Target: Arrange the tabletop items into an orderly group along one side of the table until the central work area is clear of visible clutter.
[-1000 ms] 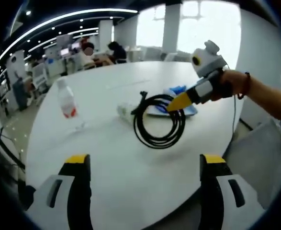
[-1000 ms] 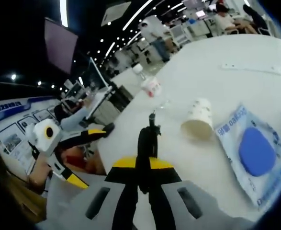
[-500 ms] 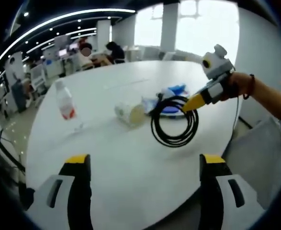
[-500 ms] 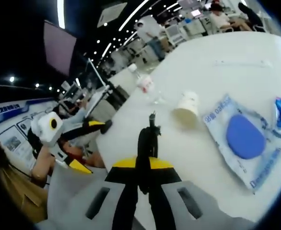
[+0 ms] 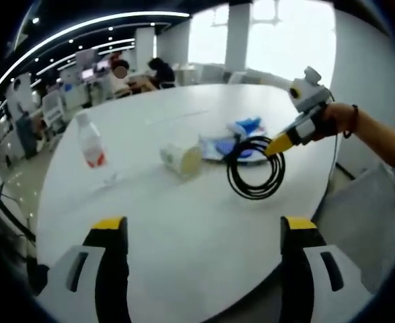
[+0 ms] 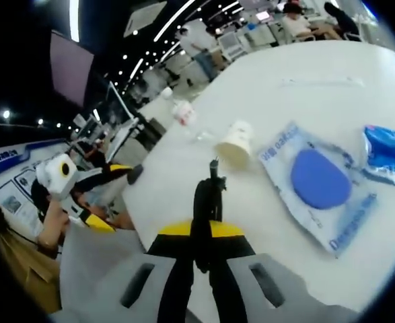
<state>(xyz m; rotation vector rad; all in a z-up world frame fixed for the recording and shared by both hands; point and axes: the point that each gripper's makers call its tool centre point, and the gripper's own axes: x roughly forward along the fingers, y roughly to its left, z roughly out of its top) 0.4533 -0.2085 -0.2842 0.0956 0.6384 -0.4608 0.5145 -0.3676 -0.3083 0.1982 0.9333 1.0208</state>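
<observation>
One black cable coil hangs from the right tool, whose yellow-tipped jaws are pinched together on the top of the loop; in right gripper view the same tool has its jaws clamped on the black cable, which rises straight up betw. them. Coil is a neat round bundle of several turns, lower edge at or just above the white surface — can't tell if touching.

Just behind the coil, seen from the left tool: clear packet w/ a blue round pad and a small blue wrapper. In right gripper view the packet lies flat ahead-right of the tool, printed lettering along its edge, blue wrapper beyond it to the right.

Paper cup on its side, mouth toward the left tool; in right gripper view the cup is just ahead of the cable tip.

Plastic bottle, red label, upright, far left of the coil, well apart.

Left tool: jaws wide apart, holding nothing, above the near surface edge.
</observation>
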